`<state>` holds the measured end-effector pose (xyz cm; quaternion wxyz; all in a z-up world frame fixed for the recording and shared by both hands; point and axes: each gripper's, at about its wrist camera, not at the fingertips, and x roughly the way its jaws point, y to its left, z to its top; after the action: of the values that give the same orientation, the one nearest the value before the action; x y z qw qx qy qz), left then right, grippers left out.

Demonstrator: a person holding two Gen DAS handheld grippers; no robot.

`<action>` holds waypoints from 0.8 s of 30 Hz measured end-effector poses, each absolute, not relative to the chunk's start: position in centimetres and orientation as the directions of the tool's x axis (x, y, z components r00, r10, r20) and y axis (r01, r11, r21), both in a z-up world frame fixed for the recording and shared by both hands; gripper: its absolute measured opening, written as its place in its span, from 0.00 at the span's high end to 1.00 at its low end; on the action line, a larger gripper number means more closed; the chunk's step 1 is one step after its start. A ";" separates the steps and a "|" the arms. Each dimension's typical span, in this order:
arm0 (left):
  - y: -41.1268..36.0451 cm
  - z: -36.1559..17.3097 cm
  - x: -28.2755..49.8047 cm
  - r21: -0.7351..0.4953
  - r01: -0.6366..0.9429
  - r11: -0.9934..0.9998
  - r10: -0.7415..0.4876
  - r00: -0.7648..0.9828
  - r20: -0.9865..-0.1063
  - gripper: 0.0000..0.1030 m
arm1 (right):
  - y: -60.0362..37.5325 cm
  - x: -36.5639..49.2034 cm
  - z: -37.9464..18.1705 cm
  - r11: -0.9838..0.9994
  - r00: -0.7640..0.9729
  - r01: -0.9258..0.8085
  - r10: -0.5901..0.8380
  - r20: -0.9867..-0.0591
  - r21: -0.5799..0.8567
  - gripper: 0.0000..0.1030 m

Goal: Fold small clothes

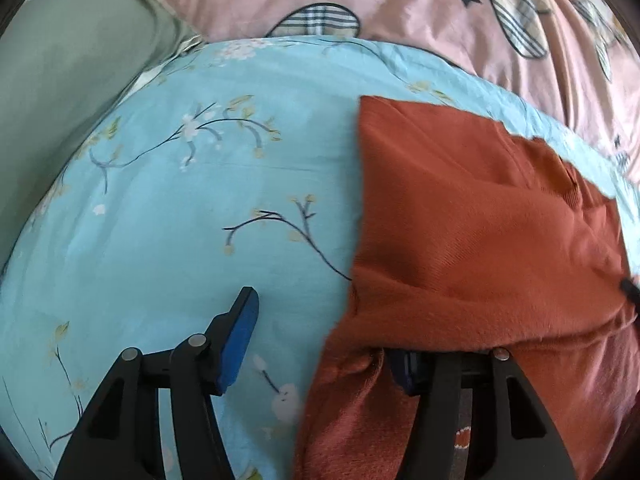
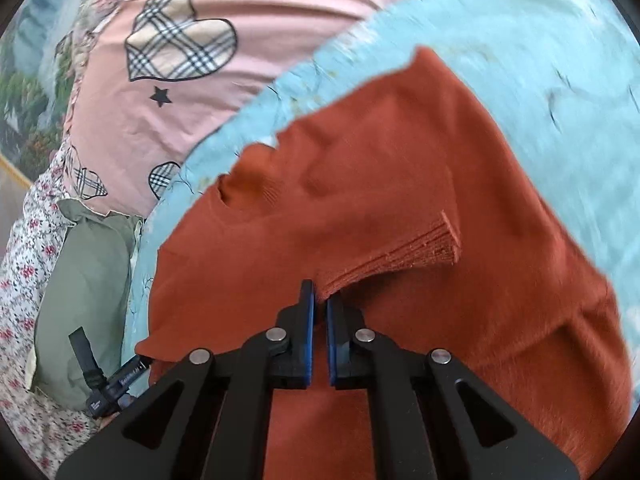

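We see the orange sweater [image 2: 400, 184] lying on the blue sheet [image 1: 160, 208]. Our right gripper [image 2: 320, 304] pinches its cuff [image 2: 400, 252] tight. Our left gripper [image 1: 320, 332] is open, one finger under the sweater's edge.

The left gripper [image 1: 326, 336] points steeply down with its jaws wide apart — one blue pad [image 1: 239, 344] in the clear, the other [image 1: 404, 372] tucked under a fold of the sweater [image 1: 480, 220]. The right gripper [image 2: 320, 304] tilts down too, its jaws pinched together on the ribbed cuff [image 2: 400, 252] — blue pads nearly touching.
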<state>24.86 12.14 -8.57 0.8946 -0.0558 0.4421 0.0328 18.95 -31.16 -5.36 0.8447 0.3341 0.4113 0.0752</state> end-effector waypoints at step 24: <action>12.8 -7.7 23.0 -0.095 -0.165 0.982 0.036 0.650 -0.759 0.45 | -30.7 19.0 -6.2 0.785 0.621 0.161 0.390 -0.680 0.598 0.95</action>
<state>22.98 12.84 -7.67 0.9050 -0.0777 0.4146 0.0555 19.01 -30.71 -6.18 0.8413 0.3206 0.4299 0.0679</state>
